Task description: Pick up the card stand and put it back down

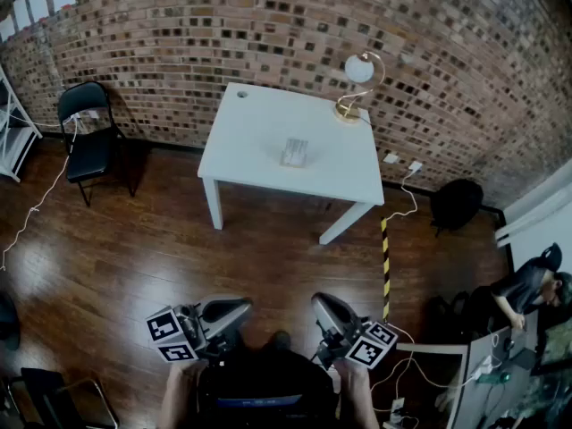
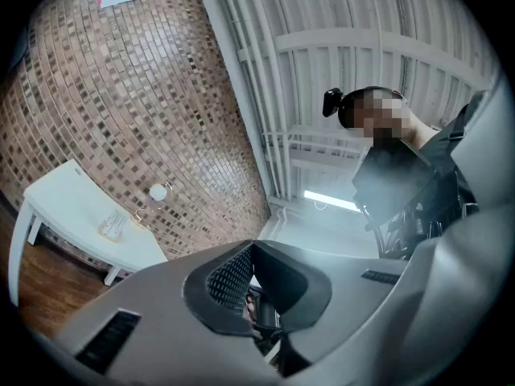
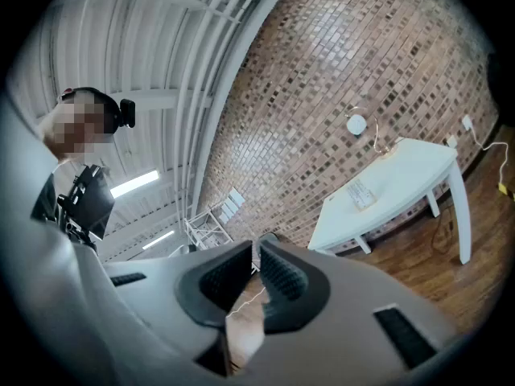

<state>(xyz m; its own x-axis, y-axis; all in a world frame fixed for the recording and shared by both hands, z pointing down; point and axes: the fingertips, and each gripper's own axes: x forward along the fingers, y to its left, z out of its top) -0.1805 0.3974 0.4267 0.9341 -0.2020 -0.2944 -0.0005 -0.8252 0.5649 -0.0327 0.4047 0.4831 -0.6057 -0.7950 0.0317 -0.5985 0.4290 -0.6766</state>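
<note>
Plainly, the card stand (image 1: 294, 151) lay far ahead of both grippers, on the white table (image 1: 255, 128) that stood against the brick wall, and a wide strip of wooden floor separated it from the person. The stand rested near the middle of the tabletop, nearer to the front edge than to the lamp (image 1: 356, 83) in the back corner. It looked like a small pale holder, but it was too small in every view to say which way its long axis ran. The left gripper (image 1: 239, 308) and the right gripper (image 1: 319, 303) were both held low and close to the body, pointing forward toward the table. The left jaws were pressed together with nothing between them. The right jaws were also together, with only a thin slit at the tips, and they held nothing. The stand lay almost on the middle line between the two grippers, a little to the right side, so I judged the right hand slightly better placed, but not by much. Before any grasp, the person would first need to walk up to the table and spread the jaws.
</note>
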